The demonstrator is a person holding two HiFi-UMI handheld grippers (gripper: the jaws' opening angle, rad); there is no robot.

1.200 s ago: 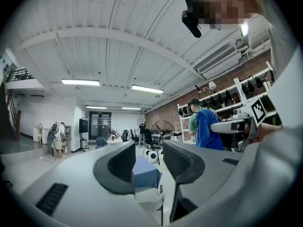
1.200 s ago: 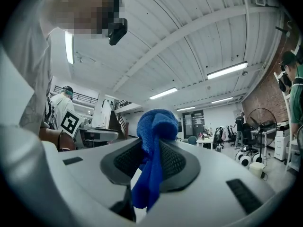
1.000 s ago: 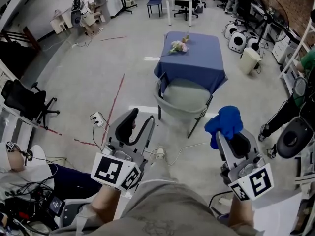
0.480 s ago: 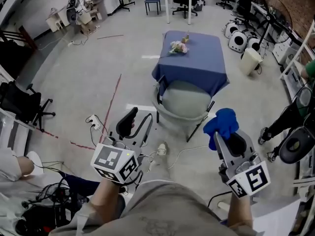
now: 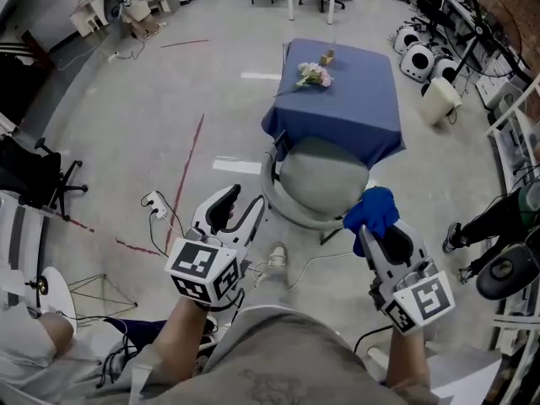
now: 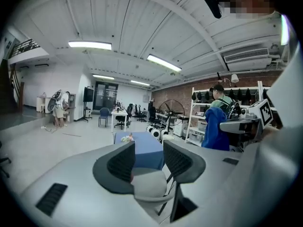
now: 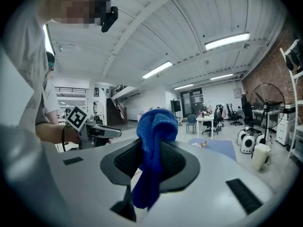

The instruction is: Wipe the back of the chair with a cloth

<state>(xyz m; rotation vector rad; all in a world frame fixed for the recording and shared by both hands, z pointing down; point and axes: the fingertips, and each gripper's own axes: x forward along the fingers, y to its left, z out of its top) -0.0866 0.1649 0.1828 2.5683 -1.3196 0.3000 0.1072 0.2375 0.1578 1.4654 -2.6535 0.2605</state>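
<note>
A grey chair [image 5: 322, 175] with a curved back rail [image 5: 272, 197] stands on the floor just ahead of both grippers, its back turned toward me. My right gripper [image 5: 372, 226] is shut on a bunched blue cloth [image 5: 372, 209], which hangs over the chair's near right edge. The cloth [image 7: 154, 150] fills the gap between the jaws in the right gripper view. My left gripper [image 5: 237, 213] is open and empty, left of the back rail; its jaws have just been opening a little further. The chair [image 6: 149, 186] shows between the jaws in the left gripper view.
Behind the chair a table under a blue cloth [image 5: 346, 108] carries a small bunch of flowers [image 5: 311, 76]. A power strip and cables [image 5: 159, 201] lie on the floor at left. A black office chair [image 5: 34, 171] is far left, and white machines [image 5: 418, 57] and a person [image 5: 498, 218] are at right.
Both grippers have moved forward and down toward the chair, which now lies closer beneath them. The blue cloth stays in the right gripper.
</note>
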